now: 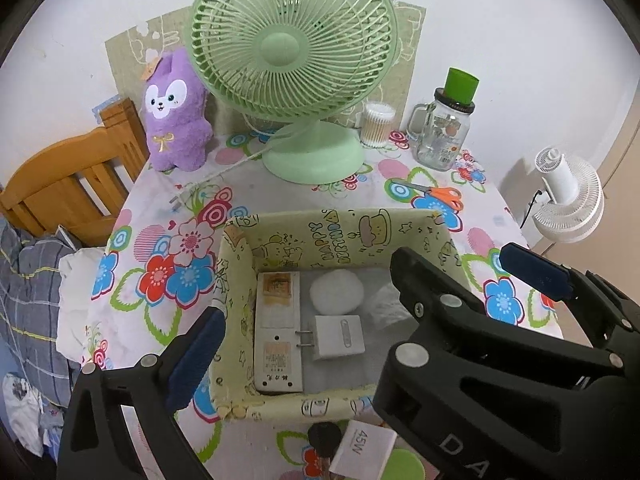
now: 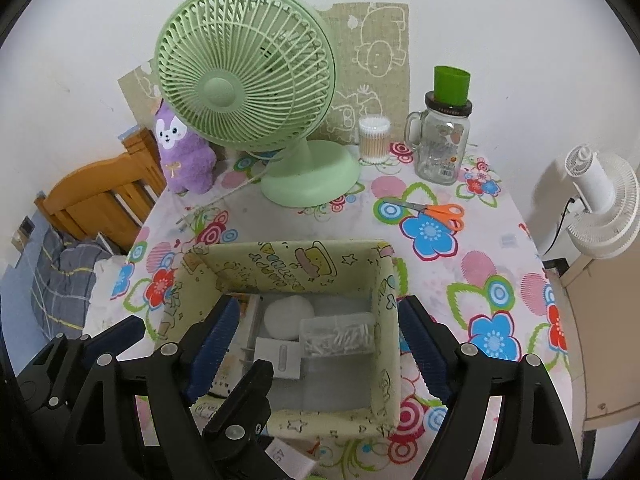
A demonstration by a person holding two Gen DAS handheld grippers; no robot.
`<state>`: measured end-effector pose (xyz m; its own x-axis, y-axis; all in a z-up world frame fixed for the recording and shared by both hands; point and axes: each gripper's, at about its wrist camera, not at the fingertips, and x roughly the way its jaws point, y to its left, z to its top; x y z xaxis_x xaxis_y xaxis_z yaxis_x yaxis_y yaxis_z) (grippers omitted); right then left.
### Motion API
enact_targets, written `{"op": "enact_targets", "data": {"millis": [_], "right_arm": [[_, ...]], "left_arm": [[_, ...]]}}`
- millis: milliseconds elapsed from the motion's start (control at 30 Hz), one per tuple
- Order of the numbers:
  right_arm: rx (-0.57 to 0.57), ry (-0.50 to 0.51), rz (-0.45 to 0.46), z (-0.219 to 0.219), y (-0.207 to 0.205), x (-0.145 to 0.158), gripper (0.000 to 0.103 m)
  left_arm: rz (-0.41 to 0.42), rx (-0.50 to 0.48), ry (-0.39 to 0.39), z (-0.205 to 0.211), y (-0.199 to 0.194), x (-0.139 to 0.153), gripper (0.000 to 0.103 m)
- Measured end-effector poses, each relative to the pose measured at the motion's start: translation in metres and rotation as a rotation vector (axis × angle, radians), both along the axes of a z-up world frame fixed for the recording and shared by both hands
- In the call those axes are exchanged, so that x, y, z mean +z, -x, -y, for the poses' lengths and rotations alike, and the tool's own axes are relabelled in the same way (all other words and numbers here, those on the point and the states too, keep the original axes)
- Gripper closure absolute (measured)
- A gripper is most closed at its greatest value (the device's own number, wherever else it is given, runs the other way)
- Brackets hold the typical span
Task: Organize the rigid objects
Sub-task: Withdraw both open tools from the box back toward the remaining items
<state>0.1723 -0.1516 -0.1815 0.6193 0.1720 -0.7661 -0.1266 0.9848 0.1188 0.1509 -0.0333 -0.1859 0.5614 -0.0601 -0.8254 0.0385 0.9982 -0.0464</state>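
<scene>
**Two grippers wide open over the storage box**

Both grippers hang above the table, jaws spread, nothing between the pads. Left gripper [image 1: 356, 300]: one blue pad at the box's outer left wall, the other well out to the right; its span is partly blocked by the right gripper's black arm crossing in front. Right gripper [image 2: 316, 340]: pads straddle the box [image 2: 384, 280], one inside near the left wall, one just outside the right wall; no contact seen.

Inside the box: power strip [image 1: 278, 332] along the left wall, charger plug [image 1: 340, 336] beside it, round white pad [image 1: 337, 291], clear case [image 2: 340, 338] of small white pieces, contents hard to make out.

Box print reads "HAPPY BIRTHDAY". White adapter [image 1: 362, 454] on the table before the box, marked "45W", cut off by the frame edge. Power strip labels unreadable.
</scene>
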Motion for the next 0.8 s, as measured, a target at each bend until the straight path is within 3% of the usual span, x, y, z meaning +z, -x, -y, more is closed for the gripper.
{"op": "enact_targets", "data": {"millis": [800], "right_arm": [[-0.031, 0.018, 0.029, 0.013, 0.066, 0.039, 0.018]], "left_arm": [[0.047, -0.053, -0.013, 0.014, 0.06, 0.039, 0.0]]}}
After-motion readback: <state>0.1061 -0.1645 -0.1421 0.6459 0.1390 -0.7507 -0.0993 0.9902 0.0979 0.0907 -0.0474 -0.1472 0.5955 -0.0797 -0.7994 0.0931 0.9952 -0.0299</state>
